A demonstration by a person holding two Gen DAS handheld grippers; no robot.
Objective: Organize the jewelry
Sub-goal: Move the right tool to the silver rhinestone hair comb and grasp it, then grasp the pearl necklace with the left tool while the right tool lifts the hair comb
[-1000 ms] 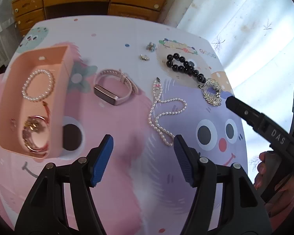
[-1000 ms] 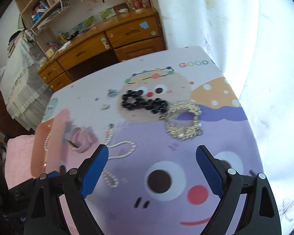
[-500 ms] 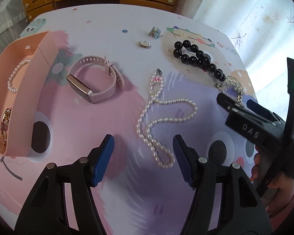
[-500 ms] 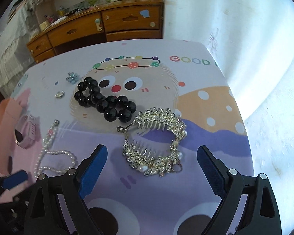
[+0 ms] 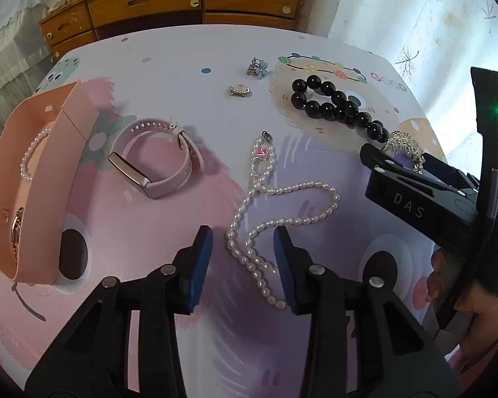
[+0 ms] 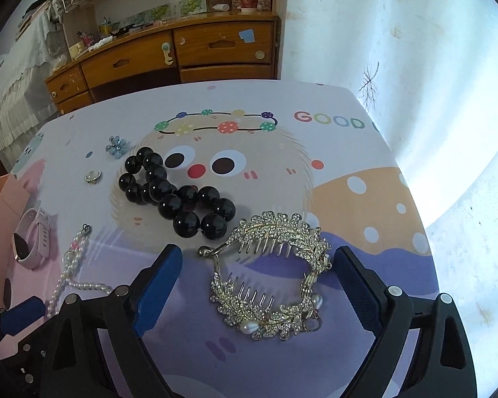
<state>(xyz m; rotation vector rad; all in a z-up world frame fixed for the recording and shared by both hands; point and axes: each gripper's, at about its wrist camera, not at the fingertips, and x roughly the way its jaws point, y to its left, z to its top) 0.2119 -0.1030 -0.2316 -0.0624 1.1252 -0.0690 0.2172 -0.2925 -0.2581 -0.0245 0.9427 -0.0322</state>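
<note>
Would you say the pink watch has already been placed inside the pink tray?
No, the pink watch lies on the table beside the pink tray.

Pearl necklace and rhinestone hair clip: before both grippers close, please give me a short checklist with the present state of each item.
1. Left gripper open: ok.
2. Pearl necklace lies between its fingers: ok.
3. Right gripper open: ok.
4. Rhinestone hair clip sits between its fingers: ok.
5. Black bead bracelet apart from the clip: cannot tell.
6. Room left in the pink box: cannot tell.
</note>
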